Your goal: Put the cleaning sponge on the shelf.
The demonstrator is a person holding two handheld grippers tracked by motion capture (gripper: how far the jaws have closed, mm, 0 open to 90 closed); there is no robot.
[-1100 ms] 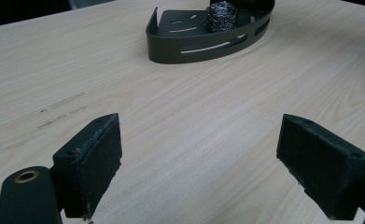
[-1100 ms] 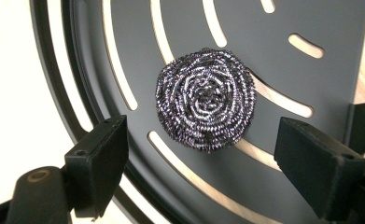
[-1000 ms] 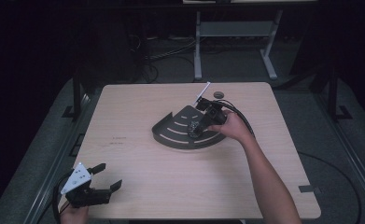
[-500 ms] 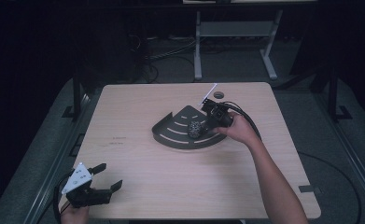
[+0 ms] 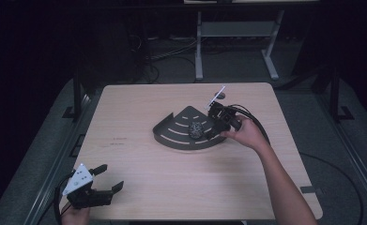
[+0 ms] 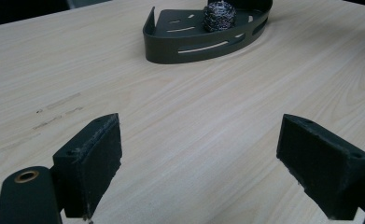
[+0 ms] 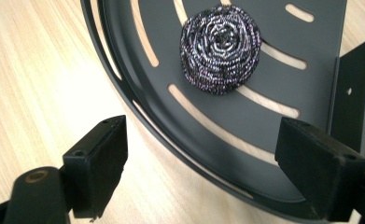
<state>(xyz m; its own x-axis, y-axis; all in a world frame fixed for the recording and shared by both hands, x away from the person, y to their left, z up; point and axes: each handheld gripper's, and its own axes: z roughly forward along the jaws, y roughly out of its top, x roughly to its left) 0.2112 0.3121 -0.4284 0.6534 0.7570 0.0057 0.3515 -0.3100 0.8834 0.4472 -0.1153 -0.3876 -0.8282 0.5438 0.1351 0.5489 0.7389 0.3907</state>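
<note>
I see the steel scourer (image 7: 220, 48) lying in the dark slotted tray (image 7: 138, 56) mid-tabletop (image 5: 139, 117), just ahead of my right tongs (image 7: 203, 172), which gape wide with nothing between them. My left tongs (image 6: 203, 170) hover wide open and empty at the near corner, well apart from it.

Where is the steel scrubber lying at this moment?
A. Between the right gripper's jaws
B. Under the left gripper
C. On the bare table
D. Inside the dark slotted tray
D: the scrubber sits on the tray floor, clear of the open right gripper.
</note>
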